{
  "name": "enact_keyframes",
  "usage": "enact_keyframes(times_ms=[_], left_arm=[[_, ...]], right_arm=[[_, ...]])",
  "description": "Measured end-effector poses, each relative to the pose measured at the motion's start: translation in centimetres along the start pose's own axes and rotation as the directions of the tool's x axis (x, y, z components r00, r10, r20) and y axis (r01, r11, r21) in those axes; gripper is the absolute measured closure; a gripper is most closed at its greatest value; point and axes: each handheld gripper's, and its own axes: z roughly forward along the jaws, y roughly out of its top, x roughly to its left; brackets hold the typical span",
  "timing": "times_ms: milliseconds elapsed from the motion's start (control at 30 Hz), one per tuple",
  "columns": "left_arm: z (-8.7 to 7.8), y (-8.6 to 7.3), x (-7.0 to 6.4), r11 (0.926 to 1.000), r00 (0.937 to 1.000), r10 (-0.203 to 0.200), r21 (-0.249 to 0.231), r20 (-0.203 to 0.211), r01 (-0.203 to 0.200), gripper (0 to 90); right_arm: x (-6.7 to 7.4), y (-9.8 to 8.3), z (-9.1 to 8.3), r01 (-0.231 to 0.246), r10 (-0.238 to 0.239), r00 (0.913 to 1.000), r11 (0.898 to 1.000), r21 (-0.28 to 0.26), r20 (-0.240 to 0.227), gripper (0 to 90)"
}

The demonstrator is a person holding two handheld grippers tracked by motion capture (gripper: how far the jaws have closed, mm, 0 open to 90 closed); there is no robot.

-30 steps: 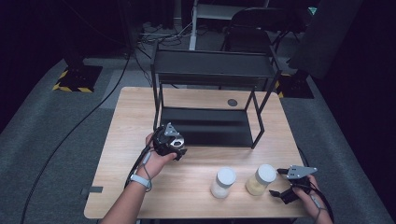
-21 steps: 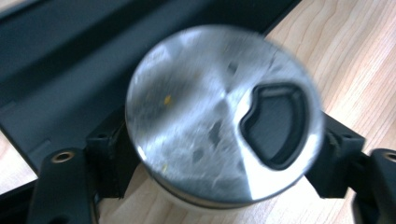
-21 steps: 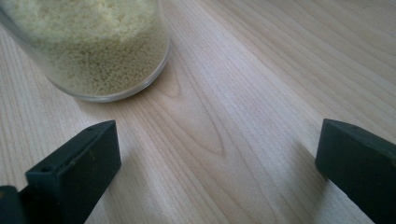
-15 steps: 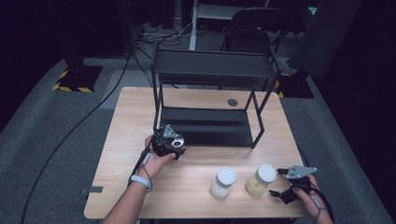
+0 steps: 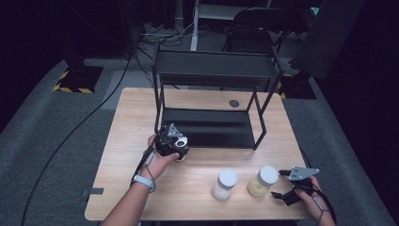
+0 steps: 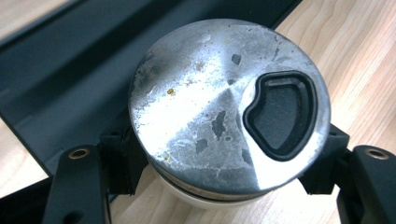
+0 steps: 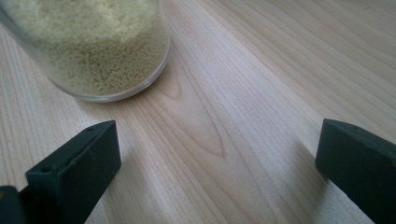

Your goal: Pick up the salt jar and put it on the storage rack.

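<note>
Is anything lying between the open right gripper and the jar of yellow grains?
No. In the right gripper view, bare wooden table separates the right gripper from the grain jar.

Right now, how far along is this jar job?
Nothing sits on the rack yet. In hand: the left gripper is clamped on a metal-lidded jar beside the rack's lower shelf. Left: two white-lidded jars wait on the table; the right gripper rests open.

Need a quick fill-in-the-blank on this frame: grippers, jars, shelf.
1. The left gripper is shut on a jar with a ___ lid.
2. The right gripper has its jaws ___.
3. The jar of yellow grains stands on the ___.
4. The black shelf rack has ___ tiers.

Answers: metal; open; table; two
</note>
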Motion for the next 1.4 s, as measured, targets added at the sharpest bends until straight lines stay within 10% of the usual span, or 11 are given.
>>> enact_keyframes(times_ms=[633, 1400], left_arm=[[-1.8, 5.0, -0.3, 0.9995, 0.999, 0.03, -0.009, -0.033, -0.031, 30.1], [3.2, 7.5, 1.1, 0.9996, 0.9982, -0.003, 0.028, -0.059, 0.005, 30.1]], right_arm=[[0.0, 0.0, 0.0, 0.0, 0.0, 1.0, 1.0, 0.0, 0.0, 0.0], [0.0, 0.0, 0.0, 0.0, 0.0, 1.0, 1.0, 0.0, 0.0, 0.0]])
